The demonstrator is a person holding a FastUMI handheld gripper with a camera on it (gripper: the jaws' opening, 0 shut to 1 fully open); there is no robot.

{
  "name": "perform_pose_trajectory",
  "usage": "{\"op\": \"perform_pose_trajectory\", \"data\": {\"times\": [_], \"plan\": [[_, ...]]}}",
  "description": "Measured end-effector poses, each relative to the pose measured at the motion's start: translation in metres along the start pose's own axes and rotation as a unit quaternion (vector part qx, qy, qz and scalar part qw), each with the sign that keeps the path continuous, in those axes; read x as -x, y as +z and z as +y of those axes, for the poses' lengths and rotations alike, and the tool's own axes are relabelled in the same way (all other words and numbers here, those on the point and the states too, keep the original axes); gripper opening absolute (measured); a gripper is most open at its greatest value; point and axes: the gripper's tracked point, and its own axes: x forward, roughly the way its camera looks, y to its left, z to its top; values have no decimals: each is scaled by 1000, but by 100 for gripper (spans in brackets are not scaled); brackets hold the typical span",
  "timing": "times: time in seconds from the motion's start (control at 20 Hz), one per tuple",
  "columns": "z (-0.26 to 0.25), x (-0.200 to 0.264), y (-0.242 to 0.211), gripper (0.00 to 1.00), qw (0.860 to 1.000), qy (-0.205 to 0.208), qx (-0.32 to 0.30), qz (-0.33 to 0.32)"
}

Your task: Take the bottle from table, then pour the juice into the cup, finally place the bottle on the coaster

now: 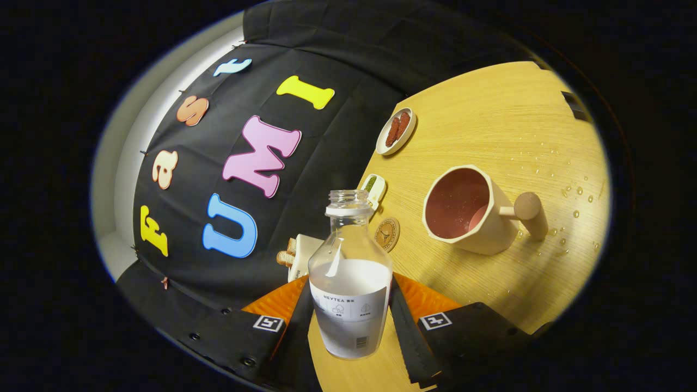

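Between the two fingers of the claw [351, 318] stands the bottle [351, 283], pinched on both sides low on its body and tilted along with the whole view, so the pour looks to be under way or about to begin. Its cap is off, the neck is open, and white liquid fills roughly the lower half. Taking the bottle from the tabletop [490, 120] looks done; the pouring and the setting down on the coaster [387, 234] are left.

To the right of the bottle's neck, well apart from it, sits the cup [468, 209], its mouth turned toward the camera; a little liquid seems to pool in its bottom, though I cannot be sure. Droplets spot the wood to the right of the cup. The round coaster lies bare between bottle and cup. Farther off, a small plate [396, 131] holds reddish pieces and a little dish [373, 188] something green.
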Motion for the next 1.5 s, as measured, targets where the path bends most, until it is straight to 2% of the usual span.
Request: {"op": "perform_pose_trajectory", "data": {"times": [0.5,0.75,1.5], "plan": [[-20,-1,-12,75,996,4,-82,22],[-25,-1,-3,75,992,10,-127,15],[-23,-16,10,75,980,18,-197,7]]}}
